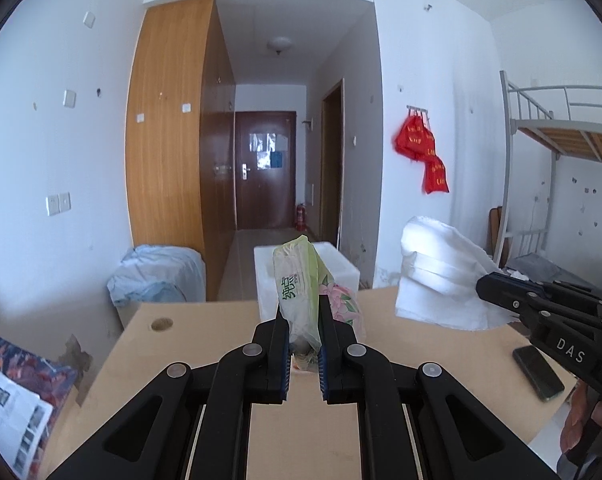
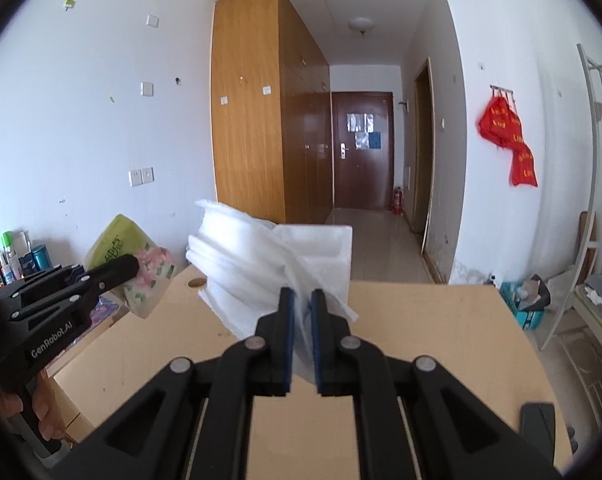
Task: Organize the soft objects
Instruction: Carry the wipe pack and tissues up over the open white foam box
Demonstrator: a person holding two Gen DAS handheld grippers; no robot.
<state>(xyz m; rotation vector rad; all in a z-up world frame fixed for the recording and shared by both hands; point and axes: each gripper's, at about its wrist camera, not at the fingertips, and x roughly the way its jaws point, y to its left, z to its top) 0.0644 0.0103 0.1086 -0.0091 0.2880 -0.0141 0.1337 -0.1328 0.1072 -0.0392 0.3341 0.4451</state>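
While both are held above the pale wooden desk point(image 1: 205, 360), a crinkled green tissue pack point(image 1: 297, 300) is clamped in the left gripper point(image 1: 305, 356) and a soft white plastic-wrapped bundle point(image 2: 245, 276) in the right gripper point(image 2: 301, 340). A white foam box point(image 1: 341, 268), apparently open-topped, is seen just beyond the desk's far edge. A dark phone point(image 1: 537, 372) is seen flat near the right edge.

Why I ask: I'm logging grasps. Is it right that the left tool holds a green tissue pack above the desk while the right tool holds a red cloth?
Not quite. The right tool holds a white pack, not a red cloth, as the right wrist view shows. The left tool does hold the green tissue pack above the desk.
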